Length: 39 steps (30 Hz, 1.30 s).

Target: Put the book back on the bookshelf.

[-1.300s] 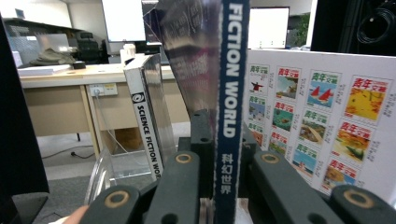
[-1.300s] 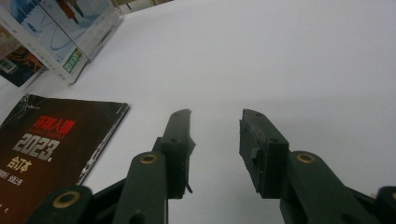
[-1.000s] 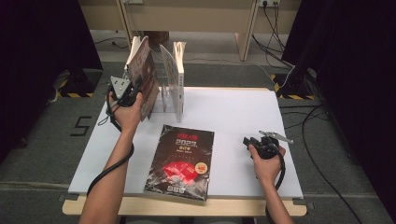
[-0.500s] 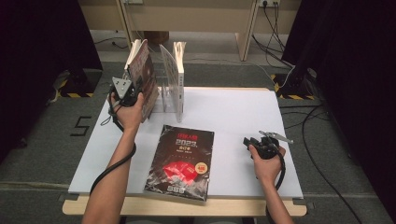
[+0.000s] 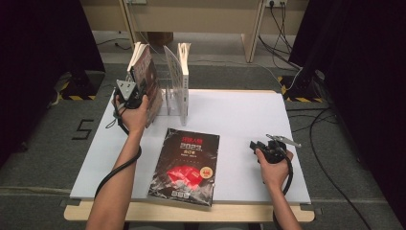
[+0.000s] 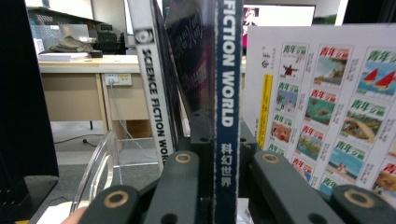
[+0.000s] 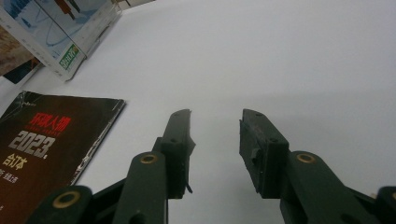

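Almost nothing has moved since the earlier frames. Left tool (image 5: pixel 130 94) clamps the blue-spined magazine (image 6: pixel 228 93) upright at the clear rack (image 5: pixel 168 91); seating it in a slot seems next. Right tool (image 7: pixel 215 149) rests wide, empty, on the tabletop (image 5: pixel 239 115).

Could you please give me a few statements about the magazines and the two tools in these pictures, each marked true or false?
1. The left tool is clamped on the spine of a blue Science Fiction World magazine. True.
2. The right tool holds the black 2023 magazine. False: its jaws are open with nothing between them, above the white table.
3. The black 2023 magazine lies flat on the table. True.
4. The clear rack stands at the table's near right corner. False: it stands at the far left.
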### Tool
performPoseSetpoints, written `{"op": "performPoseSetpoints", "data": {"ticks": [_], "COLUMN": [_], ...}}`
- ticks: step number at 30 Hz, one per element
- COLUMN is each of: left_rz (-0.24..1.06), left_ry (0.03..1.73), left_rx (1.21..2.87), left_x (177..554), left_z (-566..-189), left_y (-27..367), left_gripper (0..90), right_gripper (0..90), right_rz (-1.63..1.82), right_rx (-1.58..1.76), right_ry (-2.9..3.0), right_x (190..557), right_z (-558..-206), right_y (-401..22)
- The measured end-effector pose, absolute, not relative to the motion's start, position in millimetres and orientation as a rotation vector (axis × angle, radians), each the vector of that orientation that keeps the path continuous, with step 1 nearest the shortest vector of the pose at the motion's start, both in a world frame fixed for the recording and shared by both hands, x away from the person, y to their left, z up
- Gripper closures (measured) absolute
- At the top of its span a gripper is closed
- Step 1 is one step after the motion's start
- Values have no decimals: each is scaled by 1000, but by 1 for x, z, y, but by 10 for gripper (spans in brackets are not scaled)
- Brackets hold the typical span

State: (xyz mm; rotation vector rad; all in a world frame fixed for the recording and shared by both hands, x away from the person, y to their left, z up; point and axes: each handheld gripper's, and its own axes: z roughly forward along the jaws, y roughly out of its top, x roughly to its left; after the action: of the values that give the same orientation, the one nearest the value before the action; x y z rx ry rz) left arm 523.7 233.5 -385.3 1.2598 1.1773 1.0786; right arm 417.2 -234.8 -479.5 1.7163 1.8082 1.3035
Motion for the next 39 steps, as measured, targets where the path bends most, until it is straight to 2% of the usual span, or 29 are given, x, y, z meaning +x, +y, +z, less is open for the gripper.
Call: {"op": "performPoseSetpoints", "data": {"ticks": [18,39], "left_rz": [1058,965], "left_ry": [1205,1242], "left_rx": [1285,1304], "left_x": [522,491], "left_z": [-385,-384], "left_y": [237,250], "left_gripper": [821,804], "right_gripper": [634,632], "right_rz": [1300,1290], "right_rx": [1713,1708], "right_ry": [1818,1837], "right_x": [418,418], "right_z": [-480,-480], "right_y": [-235,-230]}}
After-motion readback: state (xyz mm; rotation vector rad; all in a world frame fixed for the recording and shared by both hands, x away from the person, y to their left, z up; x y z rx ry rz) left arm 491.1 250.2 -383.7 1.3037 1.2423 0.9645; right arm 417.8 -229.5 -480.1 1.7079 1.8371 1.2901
